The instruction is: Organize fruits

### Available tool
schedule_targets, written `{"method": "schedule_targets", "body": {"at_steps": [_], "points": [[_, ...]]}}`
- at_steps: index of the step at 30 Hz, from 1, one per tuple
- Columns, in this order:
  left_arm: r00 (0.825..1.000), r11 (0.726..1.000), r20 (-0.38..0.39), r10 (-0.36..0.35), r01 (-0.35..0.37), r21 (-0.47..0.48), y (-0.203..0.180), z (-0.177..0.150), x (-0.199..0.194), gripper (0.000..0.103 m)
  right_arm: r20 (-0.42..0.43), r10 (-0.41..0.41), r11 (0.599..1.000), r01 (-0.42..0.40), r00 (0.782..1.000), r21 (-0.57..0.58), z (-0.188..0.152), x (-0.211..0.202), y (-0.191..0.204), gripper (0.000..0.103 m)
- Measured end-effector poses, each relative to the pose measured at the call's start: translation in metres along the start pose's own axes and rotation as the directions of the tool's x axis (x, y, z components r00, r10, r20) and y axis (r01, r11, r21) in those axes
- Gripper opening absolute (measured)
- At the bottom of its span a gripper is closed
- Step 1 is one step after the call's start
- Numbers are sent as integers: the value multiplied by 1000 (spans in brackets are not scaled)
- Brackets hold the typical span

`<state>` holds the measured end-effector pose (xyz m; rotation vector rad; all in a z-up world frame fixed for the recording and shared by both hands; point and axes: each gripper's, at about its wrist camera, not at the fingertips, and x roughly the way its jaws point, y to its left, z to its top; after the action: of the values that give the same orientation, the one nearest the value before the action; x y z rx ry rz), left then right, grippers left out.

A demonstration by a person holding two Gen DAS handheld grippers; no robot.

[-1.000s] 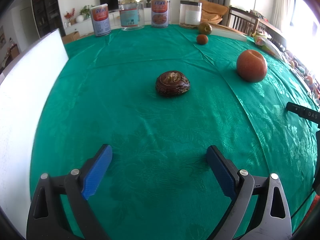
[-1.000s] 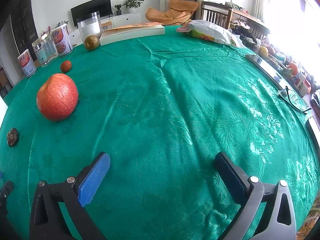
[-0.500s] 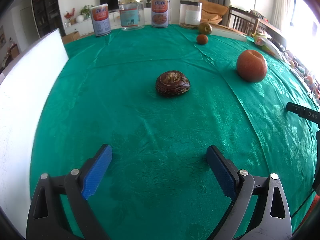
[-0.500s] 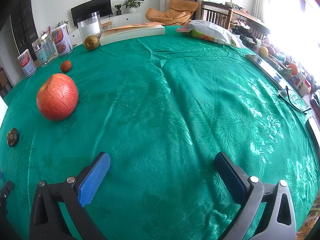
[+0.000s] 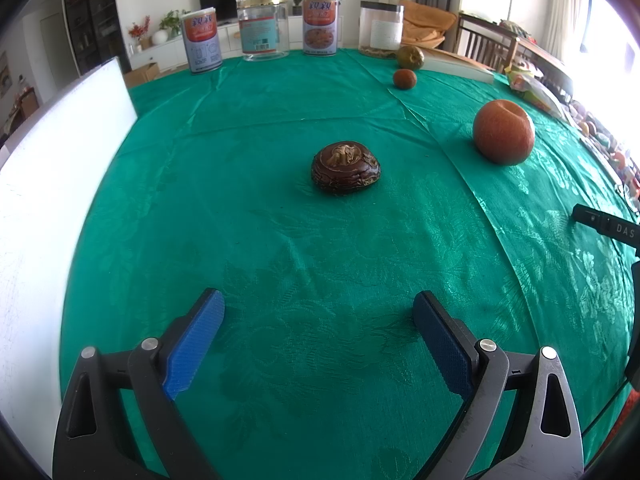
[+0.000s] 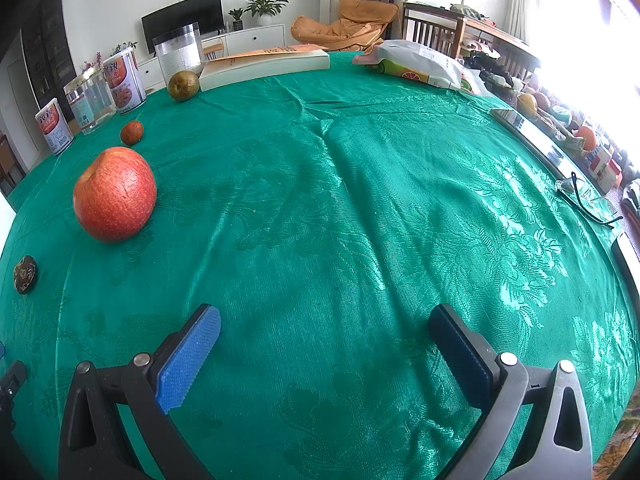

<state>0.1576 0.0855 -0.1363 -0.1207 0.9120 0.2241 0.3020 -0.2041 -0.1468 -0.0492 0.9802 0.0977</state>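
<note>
A dark brown wrinkled fruit (image 5: 345,173) lies on the green tablecloth, straight ahead of my open left gripper (image 5: 318,312) and well beyond its fingertips. A big red apple (image 5: 503,132) sits to its right, a small reddish fruit (image 5: 404,79) and a greenish-brown pear (image 5: 410,57) farther back. In the right wrist view the apple (image 6: 114,194) is at the left, the small fruit (image 6: 131,132) and pear (image 6: 183,85) behind it, the dark fruit (image 6: 25,274) at the far left edge. My right gripper (image 6: 324,330) is open over bare cloth.
Two cans (image 5: 201,39), a clear jar (image 5: 264,27) and a clear canister (image 5: 381,27) line the far edge. A white board (image 5: 52,152) stands at the left. A book (image 6: 265,65), a snack bag (image 6: 416,66) and glasses (image 6: 588,200) lie toward the right.
</note>
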Motion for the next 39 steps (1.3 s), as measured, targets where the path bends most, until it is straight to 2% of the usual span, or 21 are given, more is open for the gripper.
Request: {"method": "schedule_targets", "body": {"at_steps": [28, 31, 34, 35, 37, 39], "points": [[1000, 1000, 0, 0, 0, 0, 0, 0, 0, 96, 0, 0, 1000, 0, 1000, 0, 0, 0, 0, 103], [1000, 1000, 1, -24, 24, -1, 3, 1, -1, 96, 0, 0, 1000, 0, 1000, 0, 0, 0, 0, 103], [990, 989, -16, -138, 137, -51, 16, 19, 2, 96, 0, 0, 1000, 0, 1000, 0, 0, 0, 0, 103], [988, 985, -8, -152, 151, -79, 20, 27, 4, 96, 0, 0, 1000, 0, 1000, 0, 0, 0, 0, 103], [988, 984, -3, -153, 152, -96, 21, 46, 12, 96, 0, 0, 1000, 0, 1000, 0, 0, 0, 0, 103], [990, 990, -30, -134, 132, -58, 15, 62, 28, 95, 0, 0, 1000, 0, 1000, 0, 0, 0, 0, 103]]}}
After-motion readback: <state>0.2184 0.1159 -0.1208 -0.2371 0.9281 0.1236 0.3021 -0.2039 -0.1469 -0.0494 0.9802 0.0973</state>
